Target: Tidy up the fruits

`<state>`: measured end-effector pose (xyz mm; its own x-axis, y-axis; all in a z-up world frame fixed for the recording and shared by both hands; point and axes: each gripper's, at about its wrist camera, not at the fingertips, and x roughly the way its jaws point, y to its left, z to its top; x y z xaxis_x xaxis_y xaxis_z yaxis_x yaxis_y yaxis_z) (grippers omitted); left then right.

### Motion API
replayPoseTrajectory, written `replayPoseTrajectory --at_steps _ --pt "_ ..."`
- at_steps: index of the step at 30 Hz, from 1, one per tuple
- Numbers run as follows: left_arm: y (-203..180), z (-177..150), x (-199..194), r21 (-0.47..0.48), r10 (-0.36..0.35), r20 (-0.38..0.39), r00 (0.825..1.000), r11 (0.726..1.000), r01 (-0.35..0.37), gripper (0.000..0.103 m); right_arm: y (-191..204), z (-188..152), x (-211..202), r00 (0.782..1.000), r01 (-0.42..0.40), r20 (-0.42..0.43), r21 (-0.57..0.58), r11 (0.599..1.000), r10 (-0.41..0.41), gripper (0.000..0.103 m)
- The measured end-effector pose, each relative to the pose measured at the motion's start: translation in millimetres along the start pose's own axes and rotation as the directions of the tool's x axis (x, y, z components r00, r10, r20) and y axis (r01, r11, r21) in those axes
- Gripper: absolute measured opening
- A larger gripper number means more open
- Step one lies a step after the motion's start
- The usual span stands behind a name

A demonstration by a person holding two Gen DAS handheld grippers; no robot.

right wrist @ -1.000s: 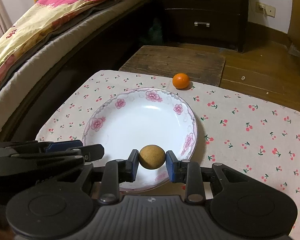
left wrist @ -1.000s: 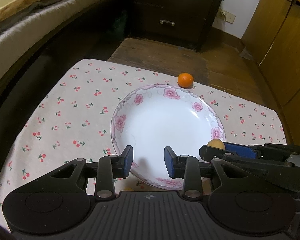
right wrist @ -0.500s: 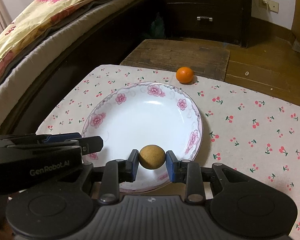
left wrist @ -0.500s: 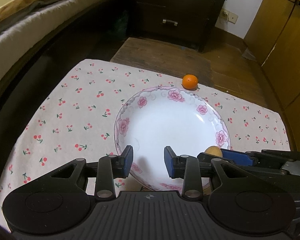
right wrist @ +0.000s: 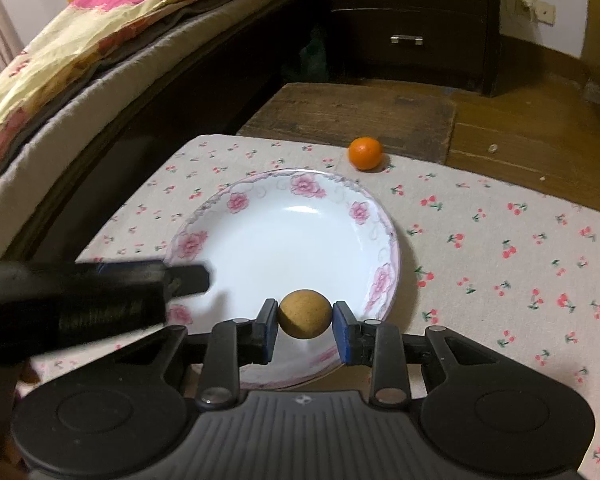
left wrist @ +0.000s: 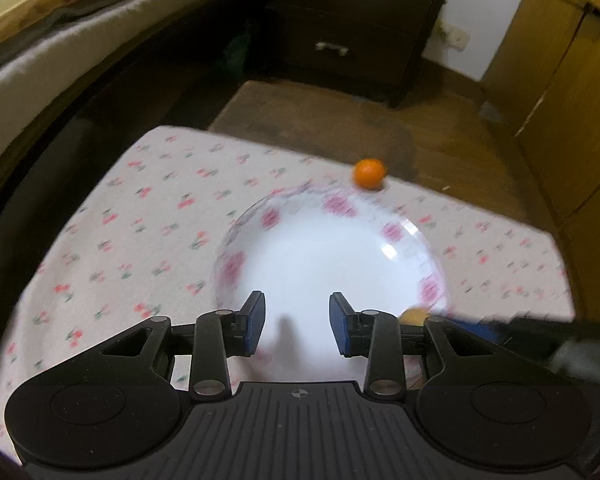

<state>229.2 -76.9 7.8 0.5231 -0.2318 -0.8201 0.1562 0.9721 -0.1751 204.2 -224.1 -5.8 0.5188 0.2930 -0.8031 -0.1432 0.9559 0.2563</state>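
A white plate with a pink flower rim (right wrist: 236, 204) (left wrist: 432, 292) sits on a cherry-print cloth. My right gripper (right wrist: 305, 326) is shut on a round tan-brown fruit (right wrist: 304, 314) and holds it over the plate's near rim. The fruit also shows in the left wrist view (left wrist: 414, 315), partly hidden. An orange (right wrist: 365, 153) (left wrist: 369, 174) lies on the cloth just beyond the plate's far rim. My left gripper (left wrist: 297, 322) is open and empty over the plate's near side; its finger shows in the right wrist view (right wrist: 180, 278).
The cherry-print cloth (right wrist: 500, 240) covers a low surface. A dark wooden board (right wrist: 352, 116) lies beyond it on the floor. A bed with a colourful quilt (right wrist: 100, 40) runs along the left. A dark drawer chest (right wrist: 408, 20) stands at the back, a wooden cabinet (left wrist: 572, 100) at the right.
Both grippers have drawn back and risen a little, so the plate and orange look farther off. The left wrist view is now blurred by motion. The right gripper still holds the tan fruit.
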Motion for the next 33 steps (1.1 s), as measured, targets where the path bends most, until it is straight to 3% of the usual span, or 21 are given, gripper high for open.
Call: replayPoseTrajectory --at_steps 5,12,19,33 --pt "-18 28 7 0.056 -0.02 0.043 0.999 0.998 0.018 0.044 6 -3 2 0.999 -0.033 0.001 -0.031 0.999 0.033 0.032" --pt "-48 85 61 0.124 -0.037 0.053 0.998 0.992 0.03 0.046 1 -6 13 0.996 -0.085 -0.016 -0.01 0.996 0.085 0.032" --pt "-64 91 115 0.166 -0.023 -0.002 1.0 0.986 0.023 0.046 -5 -7 26 0.993 -0.116 -0.034 0.008 0.993 0.116 0.032" --pt "-78 93 145 0.222 0.019 -0.043 0.999 0.975 -0.009 0.04 -6 -10 27 0.989 -0.14 -0.038 0.009 0.99 0.141 0.032"
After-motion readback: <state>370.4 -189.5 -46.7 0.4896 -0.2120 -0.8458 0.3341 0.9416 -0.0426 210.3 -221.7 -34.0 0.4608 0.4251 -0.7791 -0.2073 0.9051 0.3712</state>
